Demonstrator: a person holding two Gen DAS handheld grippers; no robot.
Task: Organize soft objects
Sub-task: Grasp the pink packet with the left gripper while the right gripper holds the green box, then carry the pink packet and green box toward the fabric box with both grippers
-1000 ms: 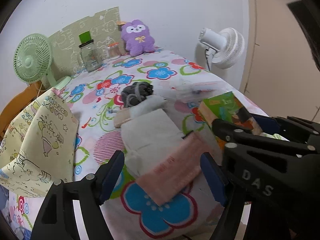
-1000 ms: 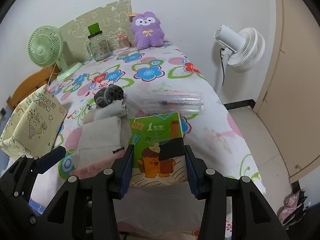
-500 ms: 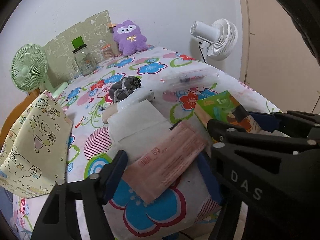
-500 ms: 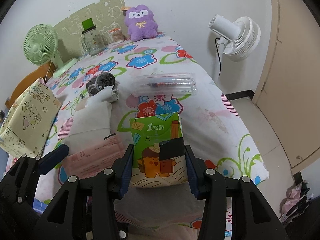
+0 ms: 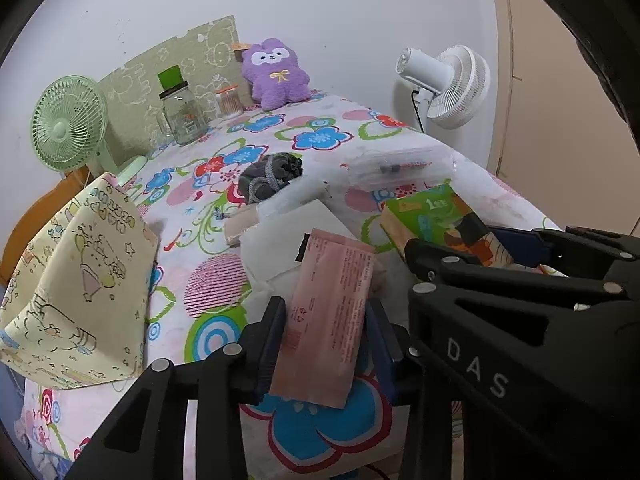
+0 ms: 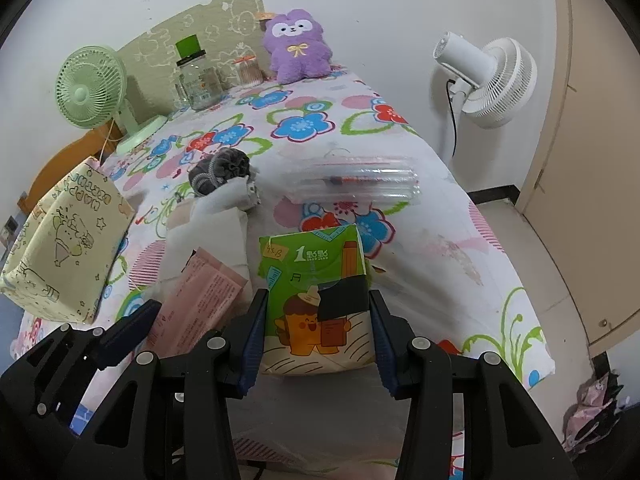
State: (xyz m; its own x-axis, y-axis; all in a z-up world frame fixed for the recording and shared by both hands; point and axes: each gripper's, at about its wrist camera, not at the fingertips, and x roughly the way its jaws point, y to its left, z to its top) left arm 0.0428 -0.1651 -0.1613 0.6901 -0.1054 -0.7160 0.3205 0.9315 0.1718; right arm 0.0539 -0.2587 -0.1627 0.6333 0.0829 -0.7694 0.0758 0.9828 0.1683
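The left hand-held gripper (image 5: 326, 332), whose jaws have just been closing, now pinches a pink packet (image 5: 330, 316) covered in fine print too small to read, lifted at the near edge of the bed (image 5: 320, 140). The right hand-held gripper (image 6: 316, 332), its arm stamped "DAS" in the left wrist view, clamps a green tissue pack (image 6: 316, 280) printed with a large "1", Chinese characters and a cartoon figure in a hat. A flower-patterned sheet in blue, red, pink and green covers the bed. On it lie a white folded cloth (image 5: 276, 236), a grey drawstring pouch (image 5: 272, 176) and a clear plastic case (image 6: 356, 184). At left stands a yellow gift bag (image 6: 68, 240) lettered "HAPPY BIRTHDAY". Far back, a purple plush toy (image 6: 298, 46), glass jars (image 6: 198, 80) and a green fan (image 6: 90, 88) line the white wall; a white fan (image 6: 488, 80) stands to the right.
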